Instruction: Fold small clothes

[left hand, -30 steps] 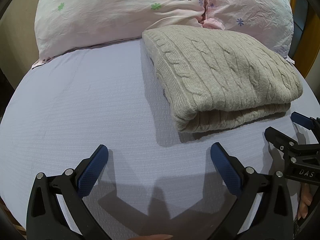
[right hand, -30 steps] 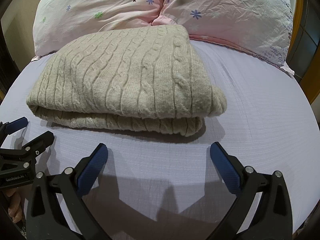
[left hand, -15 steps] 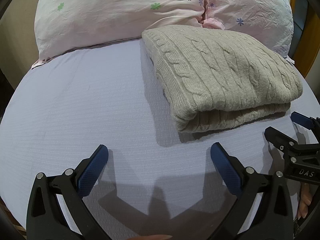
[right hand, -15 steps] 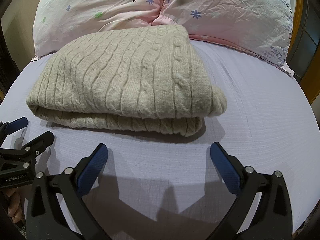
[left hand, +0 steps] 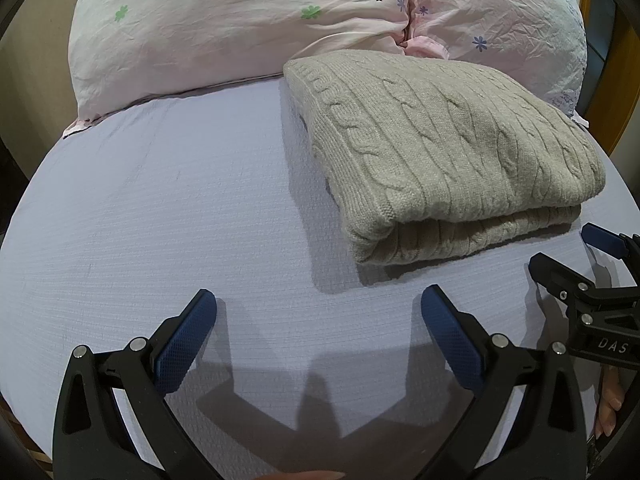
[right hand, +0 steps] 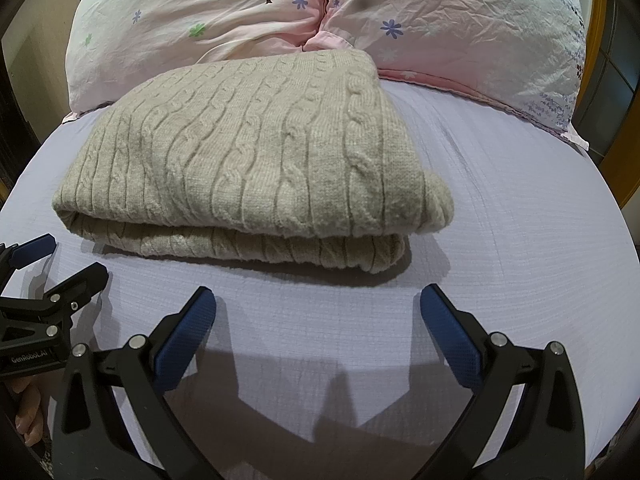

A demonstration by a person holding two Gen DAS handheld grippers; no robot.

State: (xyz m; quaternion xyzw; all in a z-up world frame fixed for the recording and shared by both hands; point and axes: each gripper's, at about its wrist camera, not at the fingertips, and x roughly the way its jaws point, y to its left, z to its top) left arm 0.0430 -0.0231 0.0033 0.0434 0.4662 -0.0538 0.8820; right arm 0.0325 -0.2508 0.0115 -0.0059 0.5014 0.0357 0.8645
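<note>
A beige cable-knit sweater (left hand: pixel 448 148) lies folded in a thick stack on the lavender bed sheet (left hand: pixel 160 216), its fold edge facing me. It also shows in the right wrist view (right hand: pixel 256 152). My left gripper (left hand: pixel 318 316) is open and empty, low over the sheet, in front and left of the sweater. My right gripper (right hand: pixel 318 316) is open and empty, just in front of the sweater's near edge. Each gripper shows at the edge of the other's view: the right one (left hand: pixel 568 256), the left one (right hand: pixel 60 260).
Two pink floral pillows (left hand: pixel 248 20) (right hand: pixel 460 24) lie behind the sweater at the head of the bed. A wooden frame (right hand: pixel 616 152) stands at the right. The sheet (right hand: pixel 500 240) spreads bare to the left and right of the sweater.
</note>
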